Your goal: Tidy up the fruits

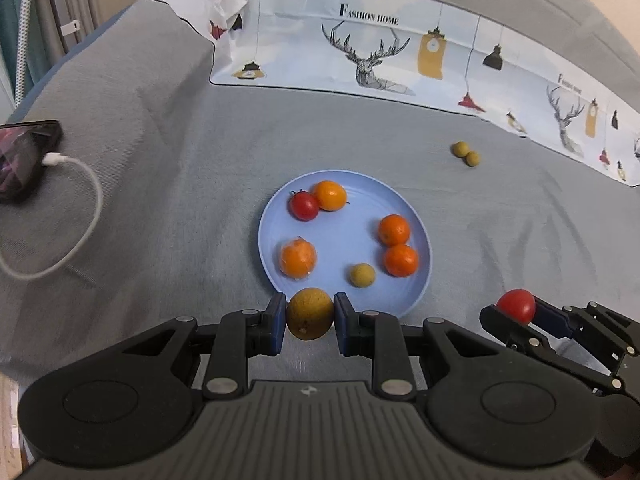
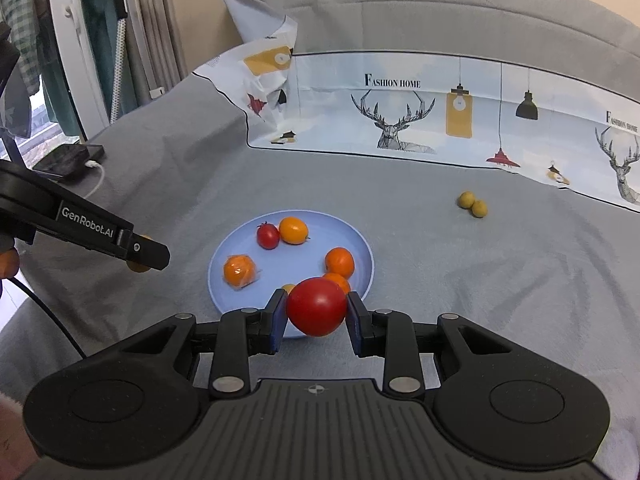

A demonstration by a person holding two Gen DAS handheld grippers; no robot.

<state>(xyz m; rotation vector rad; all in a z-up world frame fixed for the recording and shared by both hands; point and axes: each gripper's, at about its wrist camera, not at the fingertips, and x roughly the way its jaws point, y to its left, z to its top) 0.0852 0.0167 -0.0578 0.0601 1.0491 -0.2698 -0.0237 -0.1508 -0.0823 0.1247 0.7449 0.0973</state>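
A light blue plate (image 1: pixel 344 236) (image 2: pixel 320 220) lies on the grey bed cover with a red tomato (image 1: pixel 304 205), several oranges (image 1: pixel 394 230) and a small yellow-brown fruit (image 1: pixel 362 275) on it. My left gripper (image 1: pixel 310 318) is shut on a yellow-brown round fruit (image 1: pixel 310 317) at the plate's near rim. My right gripper (image 2: pixel 317 308) is shut on a red tomato (image 2: pixel 317 306) just above the plate's near edge; it also shows in the left wrist view (image 1: pixel 516 306). Two small yellow-brown fruits (image 1: pixel 466 153) (image 2: pixel 473 204) lie on the cover at the far right.
A printed white cloth (image 1: pixel 400 52) (image 2: pixel 400 108) with deer and lamps lies along the back. A black phone (image 1: pixel 24 160) with a white cable (image 1: pixel 72 216) lies at the left. Curtains and a rack (image 2: pixel 120 32) stand at the far left.
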